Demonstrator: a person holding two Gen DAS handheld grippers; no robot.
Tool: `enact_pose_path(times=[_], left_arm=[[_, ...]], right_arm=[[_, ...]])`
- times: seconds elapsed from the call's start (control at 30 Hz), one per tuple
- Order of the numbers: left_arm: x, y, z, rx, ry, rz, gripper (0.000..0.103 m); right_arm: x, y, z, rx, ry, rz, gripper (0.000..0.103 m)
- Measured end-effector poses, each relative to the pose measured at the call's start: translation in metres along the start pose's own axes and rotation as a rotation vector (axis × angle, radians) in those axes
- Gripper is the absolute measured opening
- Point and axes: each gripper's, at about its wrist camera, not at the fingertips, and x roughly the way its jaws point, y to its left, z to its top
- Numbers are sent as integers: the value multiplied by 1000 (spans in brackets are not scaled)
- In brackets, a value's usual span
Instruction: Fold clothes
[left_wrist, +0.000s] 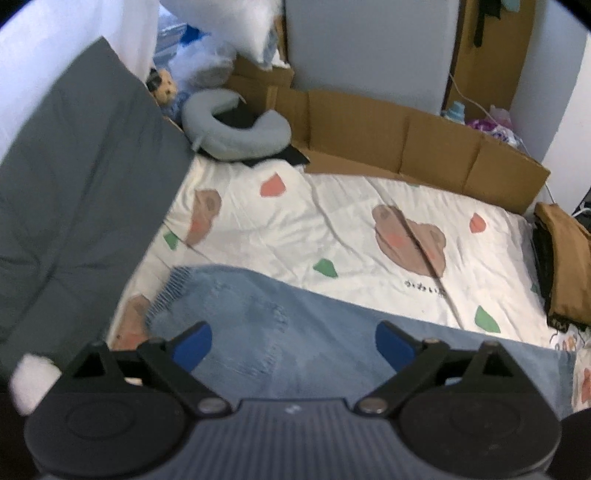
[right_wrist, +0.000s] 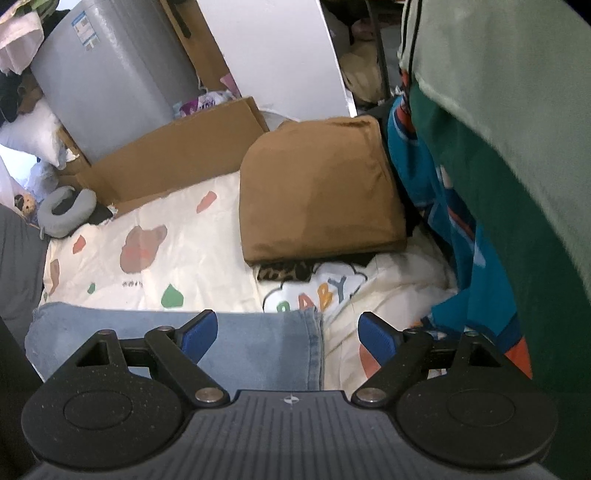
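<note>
- On the bear-print bedsheet (left_wrist: 332, 221), along its near edge, the jeans (left_wrist: 280, 332) lie flat — a pale blue strip running across the bed directly under both tools.
- The left gripper (left_wrist: 293, 341) hangs over the middle of the denim with its blue pads spread wide, holding nothing; the right gripper (right_wrist: 286, 332) is likewise released, straddling the stitched hem at the strip's right end, one pad over denim and the other over bare sheet.
- Likely slip: since the right jaws sit half off the cloth, a pinch from here may catch only the top layer of the hem, or the sheet along with it — and the fold would then drag the bedding up.
- The left tool sits over mid-fabric rather than an edge (there is no free border between its pads), so closing there would probably bunch the denim instead of lifting a clean fold line.
- The folded brown garment (right_wrist: 317, 192) rests near the far right of the bed; a wide sweep of the denim could nudge it.
- The denim looks washed and faded, with a frayed, fringed edge at its left end and a neat double-stitched hem at its right. It seems already doubled lengthwise, though how many layers there are I cannot tell.
</note>
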Motion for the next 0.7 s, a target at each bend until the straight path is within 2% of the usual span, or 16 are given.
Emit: enact_pose_path(times=[0.2, 0.43, 0.7], left_arm=[[36, -14, -24, -26, 69, -32, 96], [68, -34, -51, 25, 126, -68, 96], [89, -34, -74, 15, 169, -108, 93]], right_arm=[[13, -5, -23, -21, 37, 10, 88], [27, -13, -43, -4, 55, 22, 88], [53, -16, -61, -4, 72, 38, 84]])
